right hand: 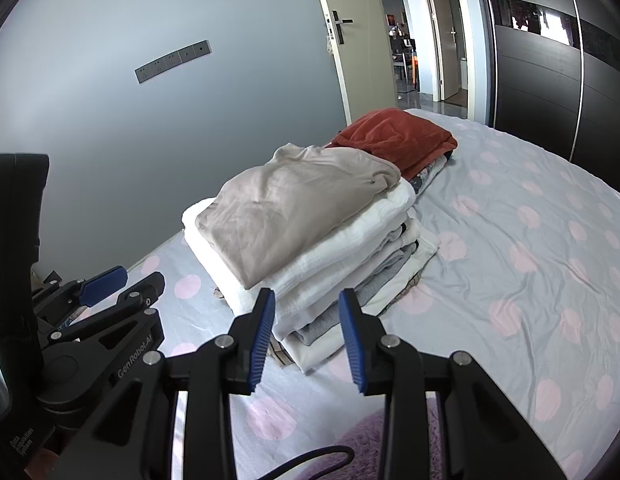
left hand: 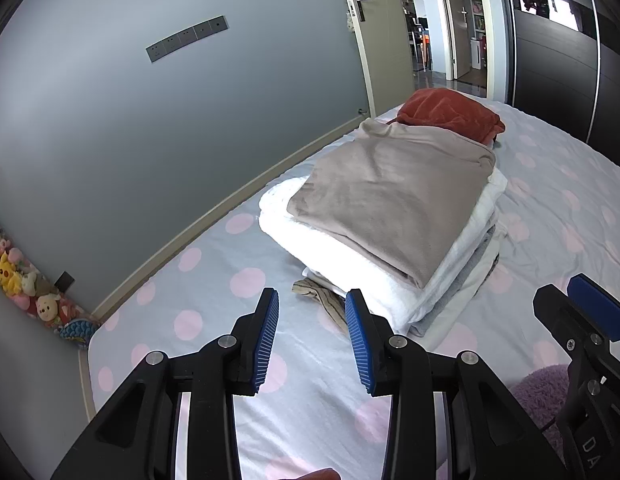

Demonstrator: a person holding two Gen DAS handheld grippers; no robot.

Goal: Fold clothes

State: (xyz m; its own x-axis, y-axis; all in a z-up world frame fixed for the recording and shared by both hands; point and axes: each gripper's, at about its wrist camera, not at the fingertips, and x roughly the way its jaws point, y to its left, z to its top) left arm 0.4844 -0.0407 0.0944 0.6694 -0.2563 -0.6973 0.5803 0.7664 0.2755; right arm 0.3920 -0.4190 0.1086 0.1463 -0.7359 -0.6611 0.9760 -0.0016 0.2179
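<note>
A stack of folded clothes sits on the bed, topped by a beige garment (left hand: 390, 200) (right hand: 293, 204) over thick white pieces (left hand: 350, 264) (right hand: 342, 256). A folded rust-red garment (left hand: 450, 112) (right hand: 394, 136) lies on a second pile behind it. My left gripper (left hand: 312, 336) is open and empty, just in front of the stack's near corner. My right gripper (right hand: 305, 336) is open and empty, close to the stack's near side. A fuzzy purple garment (left hand: 538, 400) (right hand: 366, 444) lies under the grippers at the bottom edge.
The bed has a grey sheet with pink dots (left hand: 213, 312) (right hand: 530, 240). A grey wall (left hand: 109, 120) runs along its left side, with plush toys (left hand: 25, 284) in the corner. An open door (left hand: 378, 20) and a dark wardrobe (right hand: 550, 80) stand at the far end.
</note>
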